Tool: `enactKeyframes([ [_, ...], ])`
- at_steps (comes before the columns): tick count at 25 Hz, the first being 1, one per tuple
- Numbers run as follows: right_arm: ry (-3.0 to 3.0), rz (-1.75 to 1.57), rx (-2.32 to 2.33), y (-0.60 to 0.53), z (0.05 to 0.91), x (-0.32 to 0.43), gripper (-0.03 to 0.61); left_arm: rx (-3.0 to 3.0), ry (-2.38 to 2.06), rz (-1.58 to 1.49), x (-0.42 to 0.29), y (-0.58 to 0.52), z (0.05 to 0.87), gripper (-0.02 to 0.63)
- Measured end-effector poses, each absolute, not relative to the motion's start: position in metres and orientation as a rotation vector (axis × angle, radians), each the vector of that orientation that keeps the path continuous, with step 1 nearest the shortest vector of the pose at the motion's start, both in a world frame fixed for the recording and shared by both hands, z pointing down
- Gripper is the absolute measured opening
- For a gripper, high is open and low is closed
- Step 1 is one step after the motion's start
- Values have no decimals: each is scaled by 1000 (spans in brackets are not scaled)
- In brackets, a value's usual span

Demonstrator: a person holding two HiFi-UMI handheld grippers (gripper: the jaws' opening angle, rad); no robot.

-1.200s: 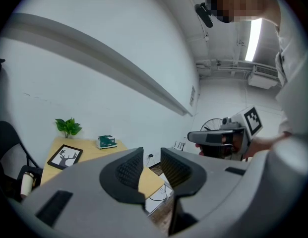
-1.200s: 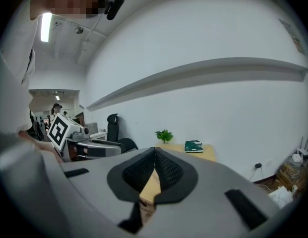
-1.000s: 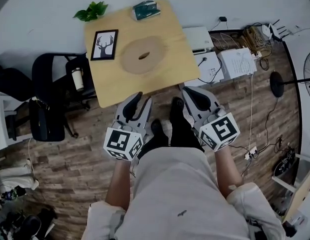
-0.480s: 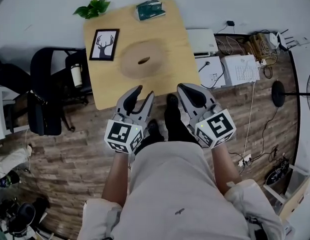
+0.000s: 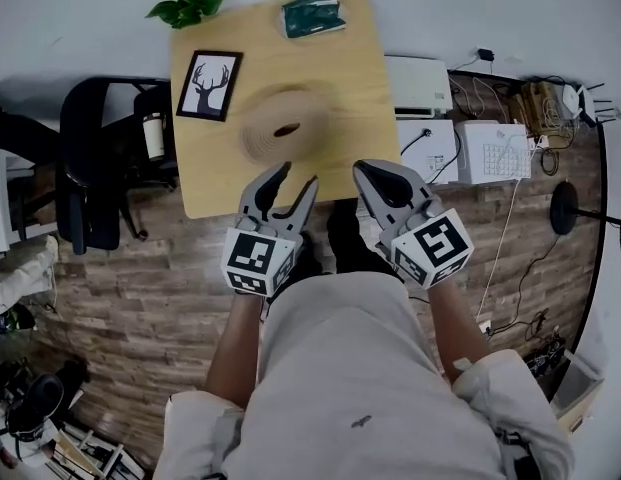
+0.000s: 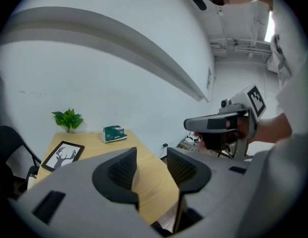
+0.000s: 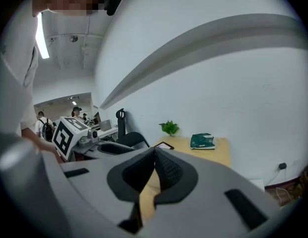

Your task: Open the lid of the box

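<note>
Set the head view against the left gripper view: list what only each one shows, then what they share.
Head view only: the round wooden piece mid-table, the black chair, the plank floor. Left gripper view only: the ceiling pipes. Both: the wooden table, plant, deer picture, green box, the shut right gripper, and the left gripper, jaws opening with nothing between them.

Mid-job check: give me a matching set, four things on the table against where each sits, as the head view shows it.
On the table:
1 plant
2 green box
3 deer picture
4 wooden disc

A middle
B far left corner
C far edge, right of the plant
D left side, nearer than the plant

Pairs: 1-B, 2-C, 3-D, 4-A
</note>
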State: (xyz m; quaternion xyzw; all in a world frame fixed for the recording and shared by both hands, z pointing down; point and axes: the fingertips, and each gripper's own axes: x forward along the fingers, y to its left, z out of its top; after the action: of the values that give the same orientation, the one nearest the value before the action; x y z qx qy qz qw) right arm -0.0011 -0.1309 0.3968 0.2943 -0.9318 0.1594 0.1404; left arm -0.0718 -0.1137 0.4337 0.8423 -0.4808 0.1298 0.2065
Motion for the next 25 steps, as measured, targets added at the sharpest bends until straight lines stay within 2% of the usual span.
enactKeyframes([
  [18,-2677,548,595,-191,447,18,0,2241,-1475,901,-50,-169,541,201],
  [25,-2655,576,545,-200,469,21,-1,2193,-1483,1047,-54,-178,582,237],
])
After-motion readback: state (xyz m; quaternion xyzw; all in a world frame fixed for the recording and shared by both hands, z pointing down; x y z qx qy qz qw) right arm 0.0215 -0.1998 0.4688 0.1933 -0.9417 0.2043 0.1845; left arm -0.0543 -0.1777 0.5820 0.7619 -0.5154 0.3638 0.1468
